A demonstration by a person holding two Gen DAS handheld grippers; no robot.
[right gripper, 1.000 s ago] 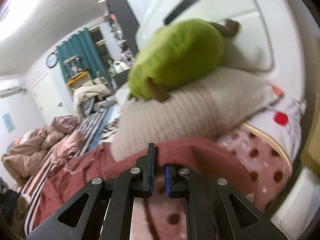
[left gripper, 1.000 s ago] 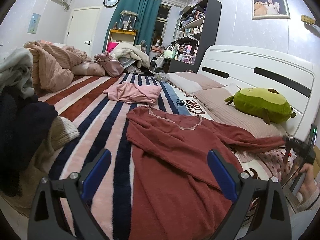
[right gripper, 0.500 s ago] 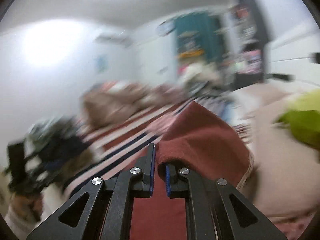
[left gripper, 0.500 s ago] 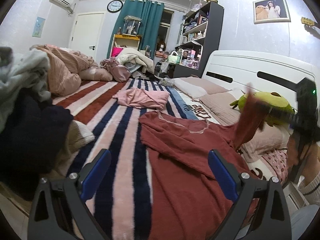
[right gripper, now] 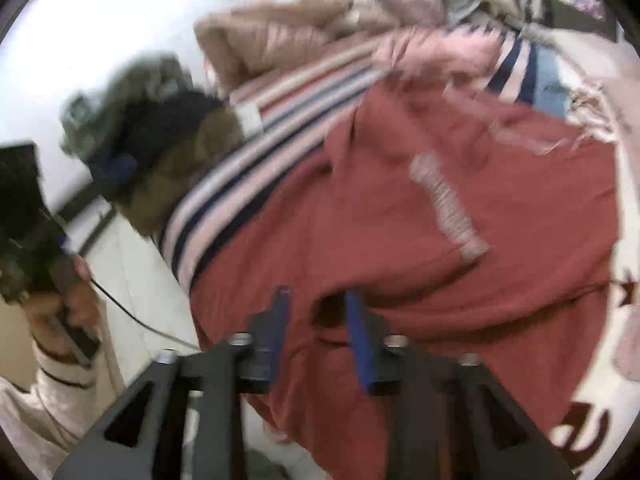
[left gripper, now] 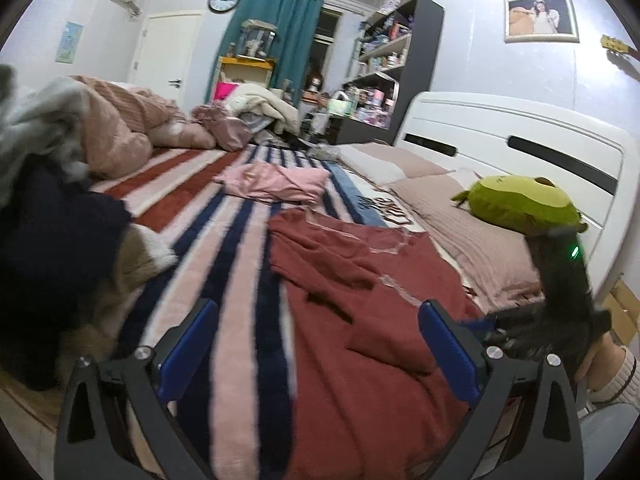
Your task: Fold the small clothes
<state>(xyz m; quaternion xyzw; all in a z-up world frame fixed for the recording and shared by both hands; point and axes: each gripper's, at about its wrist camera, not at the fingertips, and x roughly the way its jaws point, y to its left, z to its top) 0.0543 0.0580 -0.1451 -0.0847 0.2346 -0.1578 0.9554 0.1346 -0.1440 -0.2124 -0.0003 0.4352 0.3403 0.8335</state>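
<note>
A red top (left gripper: 360,280) lies spread on the striped blanket (left gripper: 208,240) of the bed, neckline toward the pillows (left gripper: 460,224), one sleeve folded across its body so the pale cuff (right gripper: 448,204) rests on the chest. The left claw (left gripper: 316,344) hovers over the top's lower part, its blue-padded fingers (left gripper: 188,344) spread wide and released, with the hem area between and below them and nothing gripped. The right claw (right gripper: 316,328) points down at the folded sleeve; its fingers (right gripper: 356,336) stand apart, released, with a small pucker of red cloth in the gap between them; motion blur hides whether either pad touches it. In the left view the right claw (left gripper: 504,324) sits at the top's right edge, just beside the left claw's right finger. A pink garment (left gripper: 276,184) lies folded farther up the blanket, well apart from the top. A green plush (left gripper: 516,204) rests on the pillows by the headboard (left gripper: 500,136), and a heap of dark clothes (left gripper: 52,248) sits at the blanket's left side.
</note>
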